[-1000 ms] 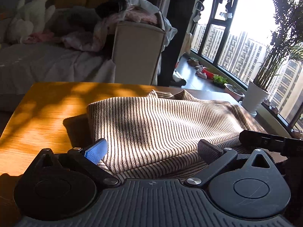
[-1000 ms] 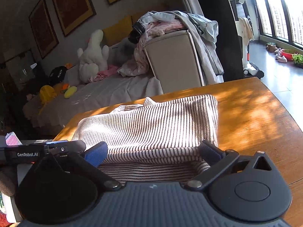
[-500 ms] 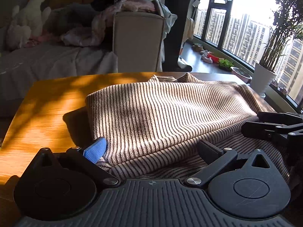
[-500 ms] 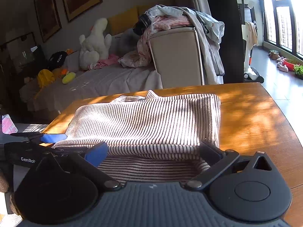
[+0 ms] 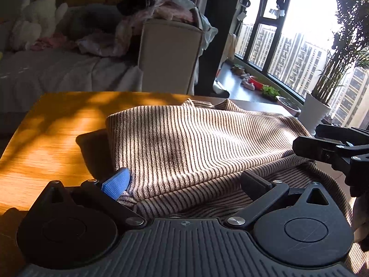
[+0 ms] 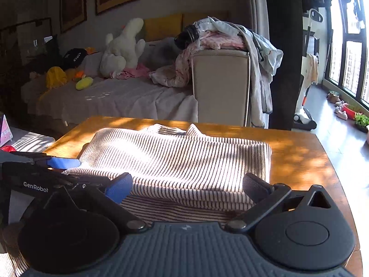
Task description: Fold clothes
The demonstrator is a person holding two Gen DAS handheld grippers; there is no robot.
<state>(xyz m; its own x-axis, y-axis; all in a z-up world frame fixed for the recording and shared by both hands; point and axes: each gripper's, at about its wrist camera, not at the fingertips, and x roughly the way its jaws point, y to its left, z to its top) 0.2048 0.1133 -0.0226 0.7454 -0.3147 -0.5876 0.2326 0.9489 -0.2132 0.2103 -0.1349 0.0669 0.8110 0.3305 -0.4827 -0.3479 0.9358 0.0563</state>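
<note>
A beige sweater with dark stripes (image 5: 196,143) lies folded on the wooden table (image 5: 53,143). Its collar points away from me and a lower layer sticks out along the near edge. My left gripper (image 5: 185,183) is open over that near edge, its blue pad (image 5: 116,184) touching the sweater's left corner. My right gripper (image 6: 187,186) is open too, straddling the near fold of the sweater (image 6: 180,161) toward its right side. Each gripper shows in the other's view: the right gripper (image 5: 334,147) and the left gripper (image 6: 46,168).
Bare sunlit table (image 6: 299,152) flanks the sweater on both sides. Behind the table stands a beige sofa arm (image 6: 221,85) piled with clothes, and a covered sofa with a white plush toy (image 6: 122,48). A potted plant (image 5: 318,108) and large windows are on the right.
Both grippers have shifted a little along the sweater's near edge and the views have turned slightly. The sweater keeps its shape. Both stay open.
</note>
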